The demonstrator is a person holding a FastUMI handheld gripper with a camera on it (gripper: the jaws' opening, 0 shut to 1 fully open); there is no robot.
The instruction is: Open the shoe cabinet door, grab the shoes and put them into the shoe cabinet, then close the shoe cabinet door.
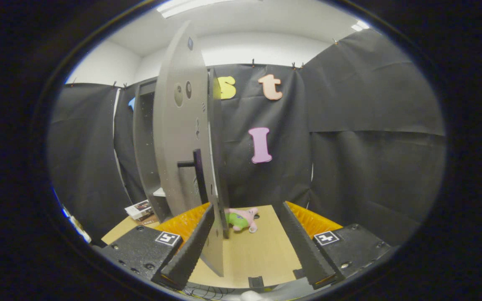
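Fingers (195,246) of the gripper (247,246) stood apart, gripping nothing, with the door (182,138) edge-on between them, nearer the left one. Beyond the door stood the cabinet (144,142); a plush toy (241,219) lay on the table (257,251) just past the door's foot

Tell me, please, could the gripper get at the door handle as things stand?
Probably yes: the gripper is open, the door edge stands between its fingers, and the handle juts from the door just beyond them, nothing blocking.

Cloth-walled recording booth (349,125)
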